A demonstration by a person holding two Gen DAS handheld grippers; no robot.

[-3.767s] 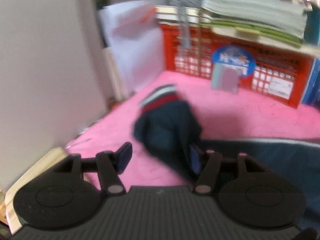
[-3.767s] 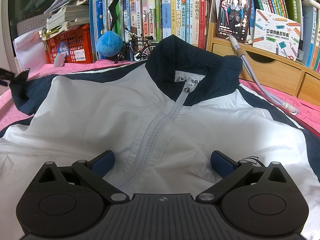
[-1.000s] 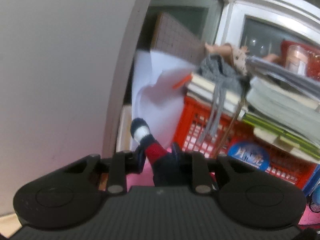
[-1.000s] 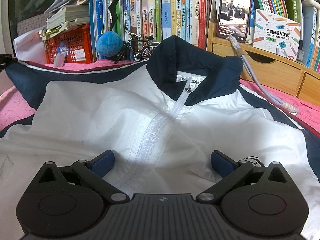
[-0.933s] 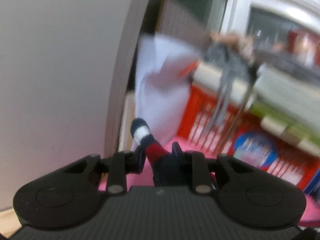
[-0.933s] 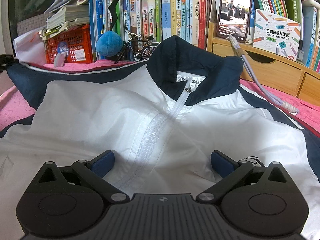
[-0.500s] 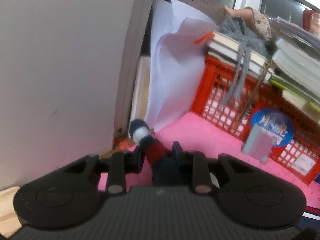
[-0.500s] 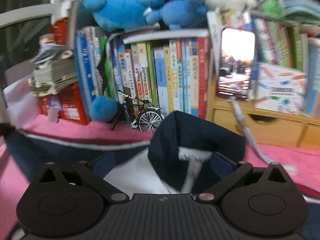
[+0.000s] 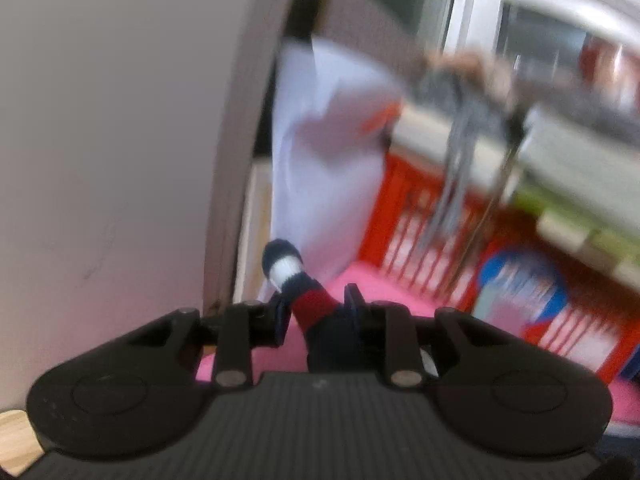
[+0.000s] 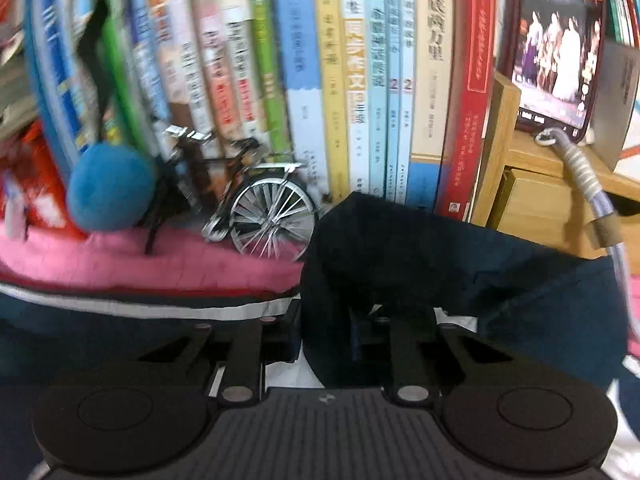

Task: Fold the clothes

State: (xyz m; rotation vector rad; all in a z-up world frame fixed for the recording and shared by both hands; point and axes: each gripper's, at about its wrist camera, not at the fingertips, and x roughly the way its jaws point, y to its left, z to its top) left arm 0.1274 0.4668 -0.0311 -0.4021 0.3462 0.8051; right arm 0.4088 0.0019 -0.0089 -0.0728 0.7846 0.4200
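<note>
Left wrist view shows the left gripper (image 9: 316, 312) with its jaws drawn in to a narrow gap and clamped on the ribbed knit cuff of a dark navy jacket sleeve (image 9: 298, 284), striped navy, white and dark red, whose tip sticks up past the blue pads while the navy sleeve cloth runs back down between them toward the camera. The cuff hangs above a pink quilted cover (image 9: 360, 280), beside a pale grey wall panel (image 9: 120, 140), with white paper sheets (image 9: 324, 152) and a red plastic lattice crate (image 9: 432, 232) behind, all blurred. Right wrist view shows the right gripper (image 10: 324, 328) with its jaws closing around the upright navy collar of the jacket (image 10: 400, 264); the collar's left edge stands between them, and the fabric hides the pads, so whether they already press it I cannot tell. The collar is rumpled and folded over, with white body cloth peeking beneath it and a white-and-red stripe running left along the navy shoulder (image 10: 140, 308). The jacket lies on the pink cover before a row of upright books (image 10: 320, 80), a small metal model bicycle (image 10: 248, 200), a blue plush ball (image 10: 110, 186) and a lit phone screen (image 10: 556, 44) on a wooden drawer box (image 10: 540, 200).
</note>
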